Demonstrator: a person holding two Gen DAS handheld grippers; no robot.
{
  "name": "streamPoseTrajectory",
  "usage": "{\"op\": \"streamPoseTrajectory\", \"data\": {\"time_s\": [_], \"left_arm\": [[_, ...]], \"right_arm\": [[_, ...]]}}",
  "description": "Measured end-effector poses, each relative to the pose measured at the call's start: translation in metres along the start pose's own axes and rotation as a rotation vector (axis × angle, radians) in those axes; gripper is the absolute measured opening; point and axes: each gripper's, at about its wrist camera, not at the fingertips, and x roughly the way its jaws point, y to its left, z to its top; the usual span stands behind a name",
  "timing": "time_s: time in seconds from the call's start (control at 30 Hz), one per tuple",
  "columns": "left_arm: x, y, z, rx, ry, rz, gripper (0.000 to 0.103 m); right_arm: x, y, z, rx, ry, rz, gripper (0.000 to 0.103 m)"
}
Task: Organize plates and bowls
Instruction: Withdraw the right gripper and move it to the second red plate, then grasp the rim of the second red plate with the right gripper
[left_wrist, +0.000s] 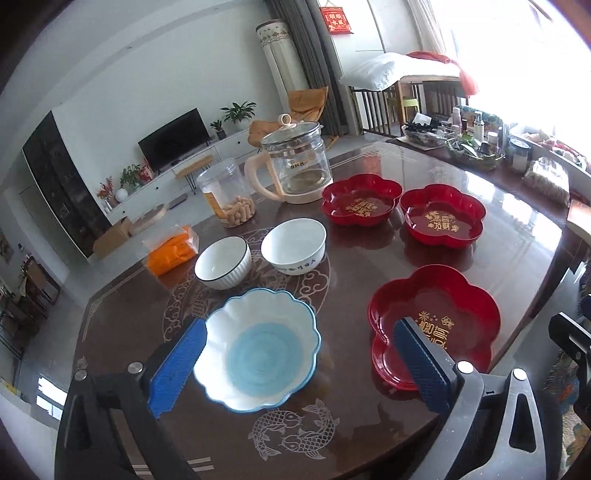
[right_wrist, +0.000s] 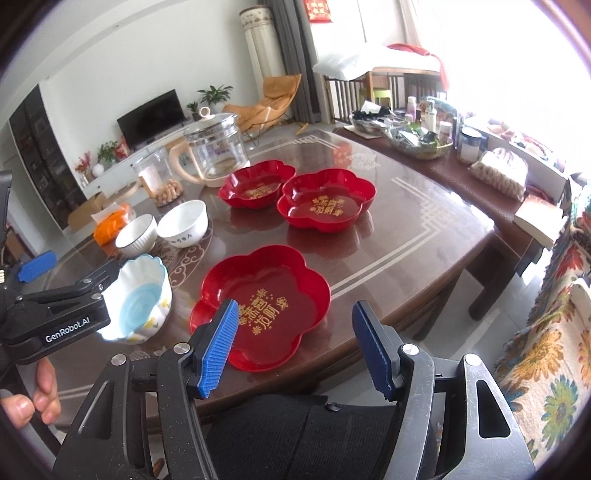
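Blue-padded fingers of the left gripper (left_wrist: 295, 365) stand wide apart around the scalloped bowl (left_wrist: 258, 347), one pad just beside its left rim, the other out past its right side over the nearest red plate (left_wrist: 434, 325); nothing is clamped. From the right wrist view, that gripper's dark arm overlaps the bowl's near rim, though whether it touches cannot be told. The right gripper (right_wrist: 291, 347) is likewise spread open and empty, its left pad over the near edge of the nearest red plate, its right pad out beyond the table's (right_wrist: 424, 236) edge.

Taking the scalloped bowl, white with a pale blue floor, as the landmark: it sits near the front of the dark brown table, with the nearest red plate just to its right, apart from it. Behind it stand two more bowls, side by side and nearly touching: a ribbed white bowl (left_wrist: 223, 264) with a dark rim and a plain white bowl (left_wrist: 293, 245). That makes three bowls. Far right behind it lie two more red flower-shaped plates (left_wrist: 360, 199) (left_wrist: 441, 216), edges nearly meeting, so three plates in all, each with gold lettering.

Farther back from the bowl stand one glass kettle (left_wrist: 291, 166), one clear jar (left_wrist: 225, 197) holding snacks, and one orange packet (left_wrist: 171, 249).
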Motion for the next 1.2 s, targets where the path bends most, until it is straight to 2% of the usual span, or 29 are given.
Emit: {"op": "streamPoseTrajectory", "data": {"time_s": [0.1, 0.2, 0.3, 0.37, 0.47, 0.53, 0.57, 0.67, 0.73, 0.8, 0.83, 0.9, 0.93, 0.97, 1.07, 1.13, 1.2], "left_arm": [[0.002, 0.001, 0.0, -0.011, 0.003, -0.01, 0.101], [0.001, -0.006, 0.002, 0.02, 0.001, 0.006, 0.101], [0.005, -0.015, 0.002, 0.053, 0.024, -0.011, 0.101], [0.014, -0.02, -0.002, 0.073, 0.077, -0.09, 0.101], [0.031, -0.016, -0.011, 0.009, 0.203, -0.286, 0.1], [0.039, -0.011, -0.015, -0.055, 0.251, -0.346, 0.1], [0.04, -0.008, -0.014, -0.073, 0.256, -0.35, 0.1], [0.038, -0.002, 0.018, -0.031, 0.215, -0.311, 0.1], [0.027, 0.008, 0.055, -0.012, 0.14, -0.264, 0.1], [0.018, 0.019, 0.081, -0.039, 0.069, -0.318, 0.103], [0.021, 0.022, 0.087, -0.06, 0.065, -0.378, 0.103], [0.041, 0.017, 0.086, -0.06, 0.17, -0.474, 0.103], [0.052, 0.011, 0.085, -0.041, 0.216, -0.484, 0.103], [0.058, 0.004, 0.085, -0.024, 0.224, -0.472, 0.103], [0.079, -0.009, 0.096, -0.024, 0.214, -0.452, 0.103], [0.103, -0.021, 0.11, -0.025, 0.252, -0.473, 0.103], [0.134, -0.035, 0.127, -0.027, 0.308, -0.459, 0.103]], "right_arm": [[-0.002, -0.003, 0.001, 0.007, -0.011, -0.003, 0.069], [-0.002, -0.008, 0.002, 0.014, -0.012, -0.007, 0.069], [-0.002, -0.012, 0.002, 0.019, -0.012, -0.015, 0.069], [-0.002, -0.015, 0.001, 0.025, -0.012, -0.024, 0.07], [-0.003, -0.021, 0.0, 0.033, -0.014, -0.044, 0.07], [-0.005, -0.024, 0.0, 0.026, -0.017, -0.084, 0.071], [-0.006, -0.026, 0.0, 0.021, -0.018, -0.108, 0.073], [-0.008, -0.032, 0.003, 0.003, -0.005, -0.182, 0.075], [-0.006, -0.037, 0.013, -0.031, 0.004, -0.192, 0.075], [-0.013, -0.043, 0.033, -0.045, -0.039, -0.21, 0.075], [-0.019, -0.048, 0.044, -0.033, -0.084, -0.21, 0.075], [-0.034, -0.062, 0.064, 0.015, -0.204, -0.148, 0.075], [-0.035, -0.069, 0.073, 0.043, -0.242, -0.091, 0.078], [-0.031, -0.077, 0.083, 0.064, -0.247, -0.025, 0.081], [0.009, -0.094, 0.108, 0.114, -0.102, 0.084, 0.082], [0.039, -0.106, 0.12, 0.151, -0.023, 0.1, 0.082], [0.069, -0.117, 0.134, 0.174, 0.059, 0.102, 0.082]]}}
